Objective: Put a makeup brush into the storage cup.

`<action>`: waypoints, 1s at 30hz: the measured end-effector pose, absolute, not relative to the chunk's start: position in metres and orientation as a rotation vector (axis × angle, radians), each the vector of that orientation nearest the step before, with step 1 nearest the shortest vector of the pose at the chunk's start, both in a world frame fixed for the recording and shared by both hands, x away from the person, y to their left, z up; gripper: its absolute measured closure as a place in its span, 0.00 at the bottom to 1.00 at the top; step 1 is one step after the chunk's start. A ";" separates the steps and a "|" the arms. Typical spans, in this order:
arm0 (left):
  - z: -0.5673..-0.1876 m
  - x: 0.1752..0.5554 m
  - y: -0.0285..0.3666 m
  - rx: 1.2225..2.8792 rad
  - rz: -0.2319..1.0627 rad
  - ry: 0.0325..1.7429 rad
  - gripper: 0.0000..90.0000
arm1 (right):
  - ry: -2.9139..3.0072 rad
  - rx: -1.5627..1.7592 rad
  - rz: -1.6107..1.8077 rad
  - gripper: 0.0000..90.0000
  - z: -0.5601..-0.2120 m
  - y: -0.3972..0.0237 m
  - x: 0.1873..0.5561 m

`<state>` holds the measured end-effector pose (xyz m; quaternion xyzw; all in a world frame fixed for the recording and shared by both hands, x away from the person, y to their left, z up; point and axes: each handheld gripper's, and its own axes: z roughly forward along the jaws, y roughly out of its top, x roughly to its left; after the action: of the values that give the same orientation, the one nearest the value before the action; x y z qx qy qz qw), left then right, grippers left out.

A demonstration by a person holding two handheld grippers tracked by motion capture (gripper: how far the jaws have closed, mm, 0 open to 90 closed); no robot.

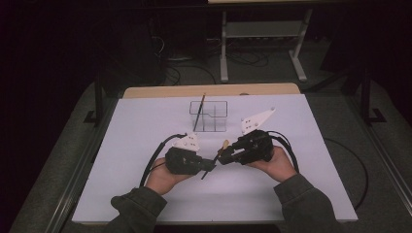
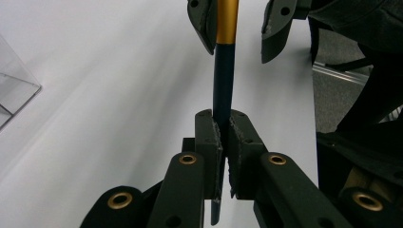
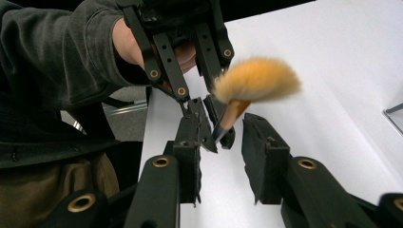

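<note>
Clamped on the dark-handled, gold-ferruled makeup brush [image 2: 223, 80], my left claw [image 2: 222, 142] steadies it near the clear acrylic organiser [image 1: 209, 116] so my right claw [image 3: 223, 156], spread around the ferrule, can seemingly take over.

We think this is a lab or a recording studio, not a home: the room around us is dark, and only the tabletop [image 1: 145, 145] with its plain white cover is lit. On the grey carpet floor [image 1: 272, 68] behind it, we see loose black cables [image 1: 243, 58] and the white metal legs of another table [image 1: 224, 48]. A person in a grey sleeve [image 1: 138, 206] holds a black gripper [image 1: 210, 166] with a tracking plate and a cable, which is equipment for recording, and a clear plastic organizer [image 1: 210, 116] stands on the tabletop.
</note>
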<state>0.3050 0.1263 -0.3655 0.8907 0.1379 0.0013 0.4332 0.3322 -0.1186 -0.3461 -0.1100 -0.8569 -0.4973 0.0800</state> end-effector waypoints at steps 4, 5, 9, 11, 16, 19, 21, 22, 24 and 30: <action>-0.366 0.305 0.124 2.216 0.000 0.348 0.93 | -2.561 -0.326 -1.484 0.79 -0.346 -0.117 0.333; -0.366 0.305 0.124 2.222 0.004 0.342 0.93 | -2.560 -0.326 -1.485 0.81 -0.347 -0.117 0.333; -0.366 0.305 0.123 2.221 0.002 0.341 0.93 | -2.558 -0.326 -1.487 0.84 -0.347 -0.117 0.334; -0.366 0.305 0.121 2.214 -0.002 0.343 0.93 | -2.545 -0.340 -1.488 0.86 -0.347 -0.117 0.334; -0.366 0.304 0.120 2.214 -0.007 0.342 0.93 | -2.530 -0.331 -1.502 0.91 -0.348 -0.117 0.336; -0.366 0.305 0.120 2.215 -0.010 0.342 0.93 | -2.528 -0.332 -1.499 0.92 -0.348 -0.117 0.337; -0.366 0.304 0.120 2.215 -0.008 0.344 0.92 | -2.529 -0.332 -1.493 0.92 -0.348 -0.116 0.337; -0.366 0.304 0.120 2.215 -0.005 0.341 0.92 | -2.531 -0.325 -1.493 0.92 -0.348 -0.116 0.337; -0.366 0.305 0.121 2.229 0.003 0.336 0.90 | -2.543 -0.323 -1.476 0.92 -0.346 -0.115 0.336; -0.366 0.303 0.124 2.228 0.013 0.356 0.81 | -2.569 -0.323 -1.461 0.92 -0.343 -0.116 0.337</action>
<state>0.3033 0.1237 -0.3660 0.8923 0.1427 0.0052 0.4283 0.3370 -0.1163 -0.3432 -0.1082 -0.8611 -0.4897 0.0841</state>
